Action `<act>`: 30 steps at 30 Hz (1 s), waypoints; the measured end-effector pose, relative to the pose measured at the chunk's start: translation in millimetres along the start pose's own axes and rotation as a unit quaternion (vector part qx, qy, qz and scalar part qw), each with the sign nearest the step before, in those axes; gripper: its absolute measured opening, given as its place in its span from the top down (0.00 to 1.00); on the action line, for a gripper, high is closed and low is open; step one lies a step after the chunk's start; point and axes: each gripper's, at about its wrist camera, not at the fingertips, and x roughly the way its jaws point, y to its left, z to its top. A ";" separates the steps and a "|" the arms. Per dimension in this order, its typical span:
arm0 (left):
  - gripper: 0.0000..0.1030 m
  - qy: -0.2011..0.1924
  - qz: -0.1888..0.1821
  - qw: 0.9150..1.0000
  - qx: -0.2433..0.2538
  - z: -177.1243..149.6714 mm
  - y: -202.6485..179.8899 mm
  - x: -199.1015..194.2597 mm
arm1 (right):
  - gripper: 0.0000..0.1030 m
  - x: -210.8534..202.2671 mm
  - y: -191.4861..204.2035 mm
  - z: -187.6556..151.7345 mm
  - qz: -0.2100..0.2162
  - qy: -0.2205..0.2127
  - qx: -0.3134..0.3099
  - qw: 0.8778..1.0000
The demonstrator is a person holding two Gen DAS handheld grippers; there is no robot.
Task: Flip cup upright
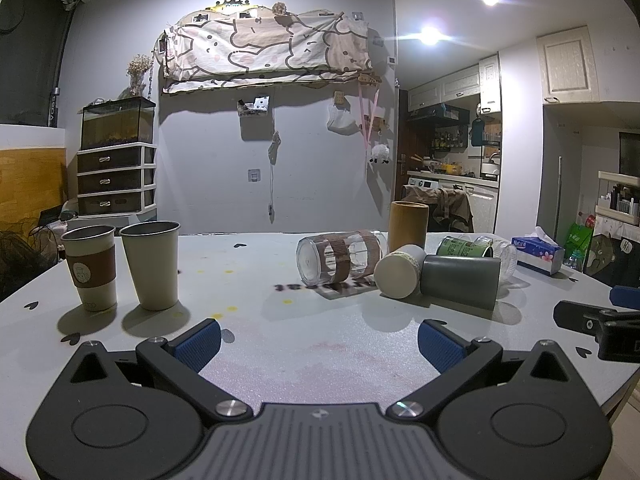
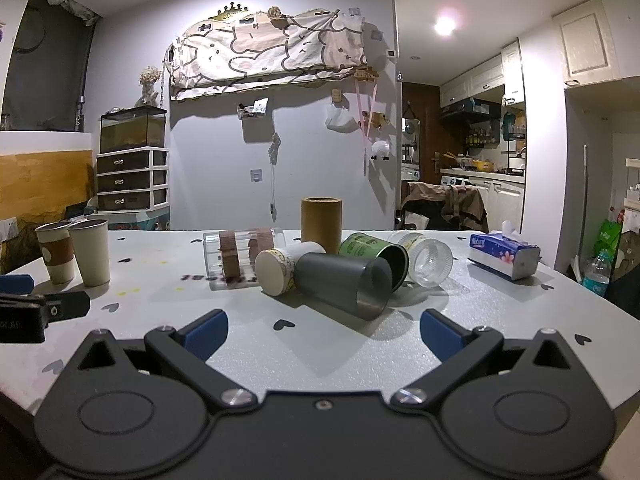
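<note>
Several cups lie on their sides in a cluster on the white table [image 1: 320,344]: a grey cup [image 1: 460,280] [image 2: 344,284], a cream cup [image 1: 400,276] [image 2: 280,266], a clear cup with brown bands [image 1: 340,256] [image 2: 236,256], a green cup [image 1: 464,246] [image 2: 372,250] and a clear glass [image 2: 428,258]. Two cups stand upright at the left: a sleeved cup [image 1: 92,268] [image 2: 56,252] and a cream tumbler [image 1: 154,264] [image 2: 92,252]. My left gripper [image 1: 318,346] is open and empty, short of the cluster. My right gripper [image 2: 324,338] is open and empty, just before the grey cup.
A brown bamboo cylinder [image 1: 408,224] [image 2: 322,224] stands upright behind the cluster. A tissue box [image 1: 538,254] [image 2: 504,254] lies at the right. The right gripper's tip shows at the right edge of the left wrist view [image 1: 600,324]. A chair stands beyond the table.
</note>
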 end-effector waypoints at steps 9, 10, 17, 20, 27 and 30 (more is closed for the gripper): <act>0.00 0.000 0.000 1.000 0.000 0.0 0.0 0.0 | 0.00 0.2 0.3 0.0 0.000 0.000 0.000 1.000; 0.00 0.000 0.000 1.000 0.000 0.0 0.0 0.0 | 0.00 0.2 0.4 0.0 0.000 0.001 0.000 1.000; 0.00 0.000 -0.007 1.000 0.003 0.4 -1.0 0.0 | 0.00 0.3 0.3 0.2 -0.001 0.001 0.000 1.000; 0.00 0.000 -0.027 1.000 0.008 3.0 -2.7 1.2 | 0.00 0.2 0.2 0.3 -0.001 0.001 0.000 1.000; 0.01 -0.007 -0.077 0.997 0.005 19.5 -4.6 28.9 | 0.00 0.3 -4.2 -2.9 0.008 -0.006 0.008 1.000; 0.02 -0.004 -0.088 0.996 0.015 27.7 -12.5 47.6 | 0.00 -1.3 -7.0 -2.9 0.006 -0.008 0.014 1.000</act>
